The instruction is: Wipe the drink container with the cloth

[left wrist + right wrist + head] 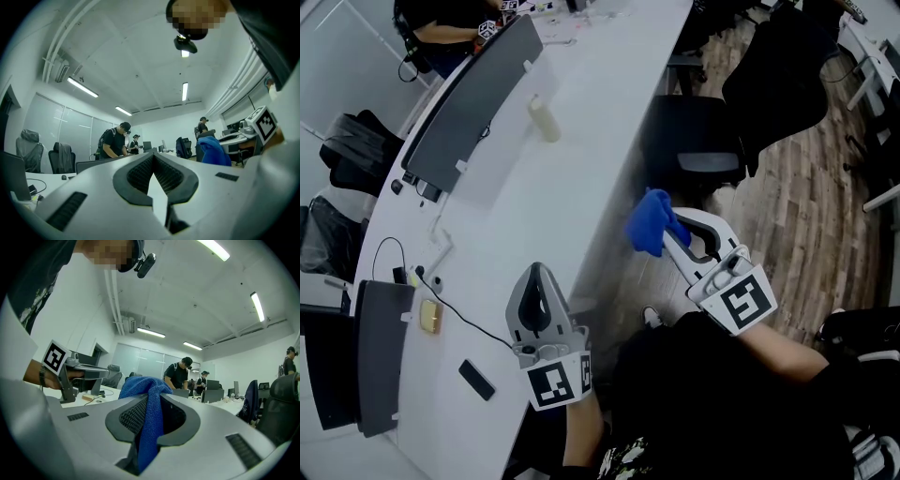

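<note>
**Left gripper** point(537, 270): Its jaws are together with nothing between them; in the left gripper view point(153, 161) the ribbed pads meet along one line. The gripper points level and sits over the near edge of the white bench point(581, 169). Its marker cube point(555, 380) faces the head camera.

**Right gripper** point(668, 231): Its jaws are clamped on the blue cloth point(650, 221). In the right gripper view point(152, 401) the cloth point(148, 427) runs down between the pads and bunches over the tips. This gripper is off the bench edge, above the wooden floor point(797, 216) and near a black office chair point(698, 141).

**Drink container** point(546, 119): A pale bottle rests on the bench, farther along it and well apart from both grippers. It sits just beside a grey divider panel point(473, 103). Neither gripper touches it, and the cloth is clear of it.

**Other items on the bench:** A dark phone point(476, 380) lies left of the left gripper. A small yellow object point(430, 316) and a black cable point(473, 323) lie nearby. A second grey panel point(380, 356) stands at the near left end.

**Surroundings:** A person in dark clothes point(114, 141) stands at the far end of the bench.
</note>
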Demonstrator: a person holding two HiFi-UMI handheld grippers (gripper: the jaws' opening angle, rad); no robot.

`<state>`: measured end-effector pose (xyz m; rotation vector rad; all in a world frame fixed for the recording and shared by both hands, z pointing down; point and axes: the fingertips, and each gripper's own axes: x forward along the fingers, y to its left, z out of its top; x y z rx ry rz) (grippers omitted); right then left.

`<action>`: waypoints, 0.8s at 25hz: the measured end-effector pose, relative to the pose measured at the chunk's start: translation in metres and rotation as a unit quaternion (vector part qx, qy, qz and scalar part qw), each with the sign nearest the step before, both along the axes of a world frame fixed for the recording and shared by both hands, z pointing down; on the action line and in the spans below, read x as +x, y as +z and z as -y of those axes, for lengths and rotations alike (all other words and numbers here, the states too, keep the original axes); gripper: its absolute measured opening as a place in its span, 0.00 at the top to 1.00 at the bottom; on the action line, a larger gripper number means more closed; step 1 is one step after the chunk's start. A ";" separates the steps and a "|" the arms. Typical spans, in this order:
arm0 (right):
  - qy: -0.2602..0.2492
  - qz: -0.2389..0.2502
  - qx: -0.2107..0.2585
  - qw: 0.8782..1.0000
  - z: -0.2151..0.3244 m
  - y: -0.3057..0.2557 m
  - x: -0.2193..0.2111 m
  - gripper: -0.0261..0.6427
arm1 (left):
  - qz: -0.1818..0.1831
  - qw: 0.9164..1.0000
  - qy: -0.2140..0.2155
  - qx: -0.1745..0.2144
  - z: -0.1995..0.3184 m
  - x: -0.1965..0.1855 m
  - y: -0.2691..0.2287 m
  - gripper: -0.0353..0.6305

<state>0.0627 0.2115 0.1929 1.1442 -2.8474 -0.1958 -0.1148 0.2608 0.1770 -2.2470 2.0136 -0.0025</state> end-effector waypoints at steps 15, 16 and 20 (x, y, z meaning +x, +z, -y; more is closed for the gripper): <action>-0.028 0.019 -0.014 0.999 0.016 0.008 -0.040 0.90 | -0.019 1.000 -0.009 -0.014 0.011 -0.032 0.017 0.95; -0.036 0.026 -0.008 0.999 0.018 0.005 -0.044 0.90 | -0.020 1.000 -0.011 -0.014 0.012 -0.033 0.018 0.95; -0.050 0.030 -0.002 0.998 0.028 0.009 -0.052 0.90 | -0.022 0.999 -0.021 -0.018 0.019 -0.040 0.023 0.95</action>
